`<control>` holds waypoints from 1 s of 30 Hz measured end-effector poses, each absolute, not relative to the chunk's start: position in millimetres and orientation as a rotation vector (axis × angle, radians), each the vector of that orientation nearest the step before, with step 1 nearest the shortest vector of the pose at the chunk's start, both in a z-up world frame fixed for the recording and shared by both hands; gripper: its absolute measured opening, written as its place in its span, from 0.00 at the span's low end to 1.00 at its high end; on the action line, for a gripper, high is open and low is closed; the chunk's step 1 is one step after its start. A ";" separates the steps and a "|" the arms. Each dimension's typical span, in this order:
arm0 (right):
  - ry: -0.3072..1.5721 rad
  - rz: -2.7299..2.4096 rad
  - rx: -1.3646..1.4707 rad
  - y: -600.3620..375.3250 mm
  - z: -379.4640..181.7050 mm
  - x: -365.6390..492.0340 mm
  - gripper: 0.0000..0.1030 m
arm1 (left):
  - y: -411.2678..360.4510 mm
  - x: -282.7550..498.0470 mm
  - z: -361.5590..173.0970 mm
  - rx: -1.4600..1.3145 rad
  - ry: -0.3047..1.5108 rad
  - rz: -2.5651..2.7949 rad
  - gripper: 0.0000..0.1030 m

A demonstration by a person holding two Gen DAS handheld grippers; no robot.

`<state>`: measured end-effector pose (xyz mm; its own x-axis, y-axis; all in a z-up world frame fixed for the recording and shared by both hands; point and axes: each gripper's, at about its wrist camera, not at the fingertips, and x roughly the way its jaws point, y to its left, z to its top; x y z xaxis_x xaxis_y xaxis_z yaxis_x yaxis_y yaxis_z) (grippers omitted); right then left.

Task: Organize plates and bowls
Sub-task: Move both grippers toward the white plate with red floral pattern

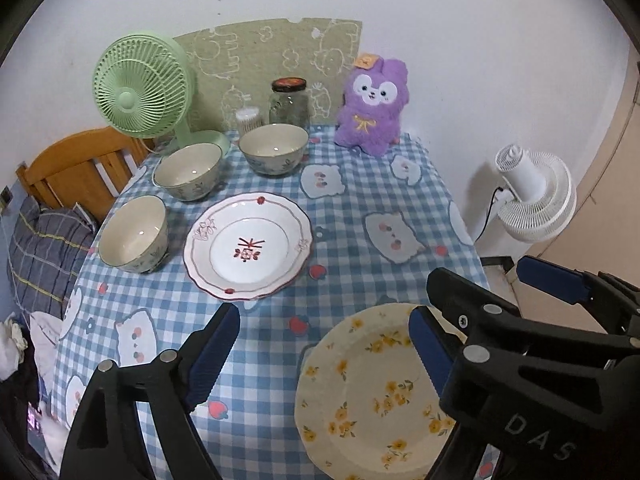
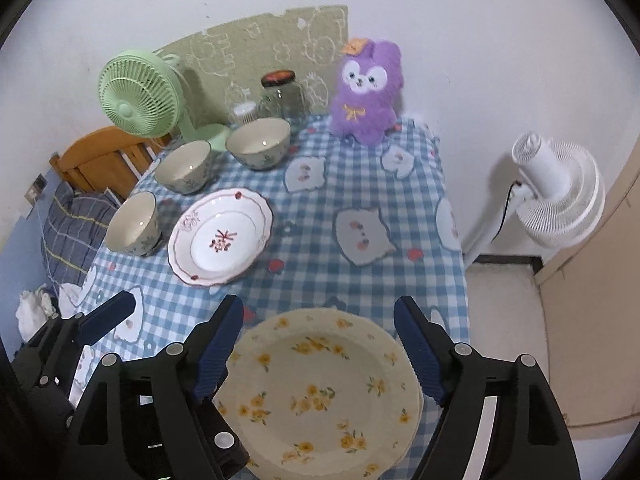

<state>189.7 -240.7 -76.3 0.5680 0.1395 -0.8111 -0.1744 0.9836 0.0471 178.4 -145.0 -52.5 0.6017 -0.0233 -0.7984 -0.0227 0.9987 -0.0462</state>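
Note:
A cream plate with yellow flowers (image 2: 320,396) lies on the checked tablecloth (image 2: 344,184) near the front edge. My right gripper (image 2: 320,304) hovers above it, open, with its pads clear of the rim. To its left my left gripper (image 1: 324,314) is also open and holds nothing; its right finger hangs over the same yellow-flowered plate (image 1: 372,400). Farther back a white plate with red trim (image 1: 248,248) lies flat. Three cream bowls (image 1: 134,232), (image 1: 188,168), (image 1: 274,146) stand upright in an arc at the left and rear.
Along the wall stand a green desk fan (image 1: 136,88), a glass jar (image 1: 289,102), a cotton swab tub (image 1: 249,118) and a purple plush toy (image 1: 372,108). A white floor fan (image 1: 532,196) stands right of the table. A wooden headboard (image 1: 80,164) is on the left.

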 end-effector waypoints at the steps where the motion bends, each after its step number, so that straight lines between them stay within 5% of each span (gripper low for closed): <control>1: 0.938 0.175 -0.048 -237.2 -74.5 189.2 0.81 | -141.0 179.1 -51.5 -0.060 0.925 0.003 0.87; 30: 0.912 0.103 -0.032 -128.4 -104.8 241.9 0.90 | -30.8 237.0 -81.3 -0.088 0.943 -0.006 0.88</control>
